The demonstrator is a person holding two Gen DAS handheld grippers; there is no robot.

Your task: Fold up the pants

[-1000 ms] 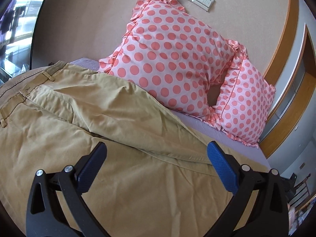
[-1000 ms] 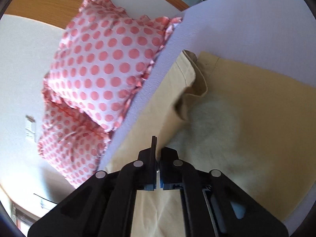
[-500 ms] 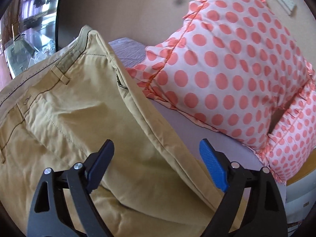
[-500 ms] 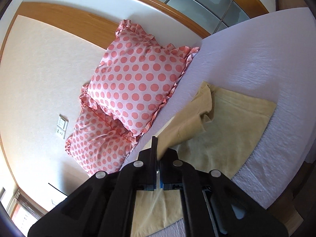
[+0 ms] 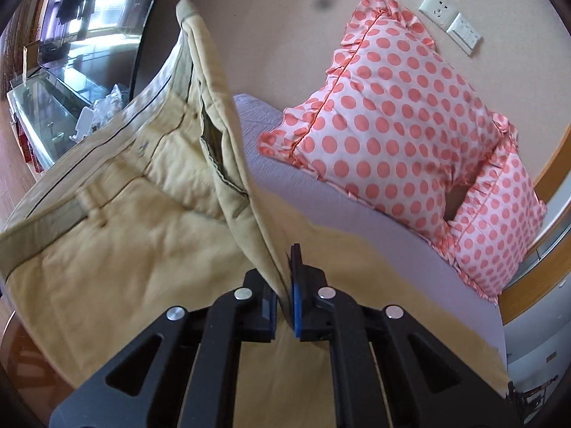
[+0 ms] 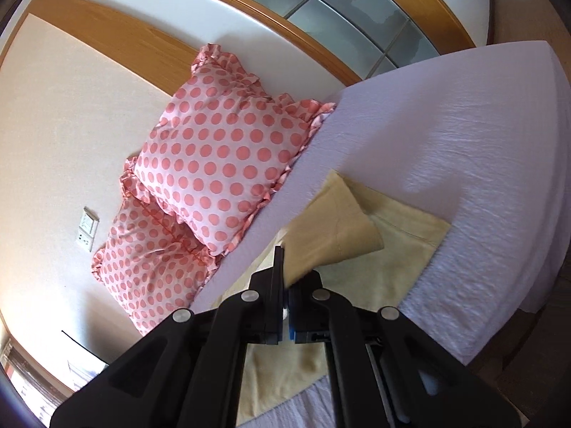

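Tan khaki pants point(image 5: 117, 235) lie on a lavender bed. In the left wrist view my left gripper point(image 5: 283, 296) is shut on the upper edge of the pants near the fly and lifts it, so the waistband point(image 5: 185, 10) stands up. In the right wrist view my right gripper point(image 6: 285, 285) is shut on a pant leg point(image 6: 332, 235) near its hem and holds it raised above the other leg point(image 6: 403, 249), which lies flat on the sheet.
Two pink polka-dot pillows point(image 5: 392, 117) point(image 6: 221, 164) lean against the wall at the bed's head. The lavender sheet point(image 6: 464, 178) spreads beyond the leg ends. Wall sockets point(image 5: 449, 21) and a wooden frame point(image 6: 321, 35) are behind. A glass cabinet point(image 5: 53, 107) stands left.
My left gripper has shut on the pants' upper edge and lifted it. My right gripper has risen with the pant leg, and the bed looks farther below.
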